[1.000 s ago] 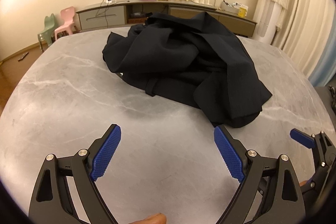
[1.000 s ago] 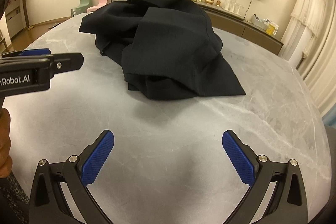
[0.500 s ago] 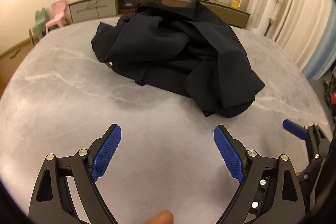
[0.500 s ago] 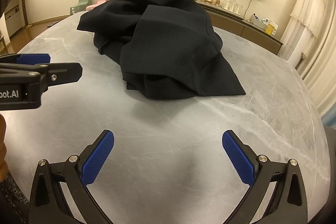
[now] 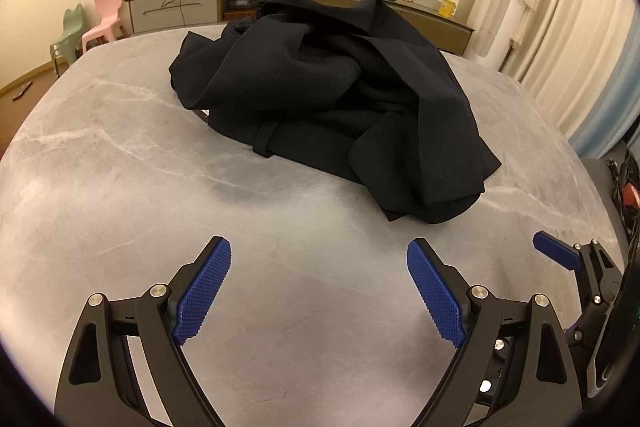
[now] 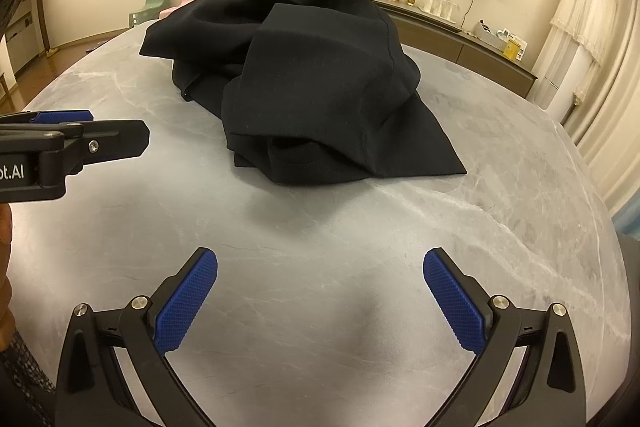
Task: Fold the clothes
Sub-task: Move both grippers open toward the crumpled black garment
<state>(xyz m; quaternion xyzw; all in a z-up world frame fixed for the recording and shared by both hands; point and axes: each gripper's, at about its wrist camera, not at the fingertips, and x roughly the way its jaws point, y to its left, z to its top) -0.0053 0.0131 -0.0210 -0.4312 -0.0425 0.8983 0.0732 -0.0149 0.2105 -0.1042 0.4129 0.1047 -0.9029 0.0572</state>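
Left wrist view: left gripper (image 5: 319, 289) hangs over bare grey marble desk (image 5: 120, 187), jaws spread wide, nothing between them. Ahead, the black garment (image 5: 340, 107) sits in a crumpled heap around the middle of the desk, reaching back toward its far edge. Looks soft & limp w/ deep folds — I'd judge it light-to-medium weight, drapey, no stiffness to speak of. A narrow strap or loop (image 5: 264, 139) pokes out at the heap's near-left hem; a rounded lobe (image 5: 436, 195) spills toward the desk's right edge, nearest the pads. The right gripper (image 5: 560, 255) peeks in at the far right of this view, low above the desk.

Right wrist view: right gripper (image 6: 320, 301) also released, jaws wide apart, empty, well short of the cloth. From here the garment (image 6: 320, 83) shows a flat pointed corner (image 6: 444, 159) lying on the desk on the right, w/ a stitched seam running up from it. Left gripper (image 6: 76, 139) seen side-on at left, apart from the fabric.

Best holds, IMO: that flat corner for the right, the near-left hem for the left — single-layer edges, since pinching the bunched middle would likely lift several layers at once. Nothing folded yet; needs spreading first.
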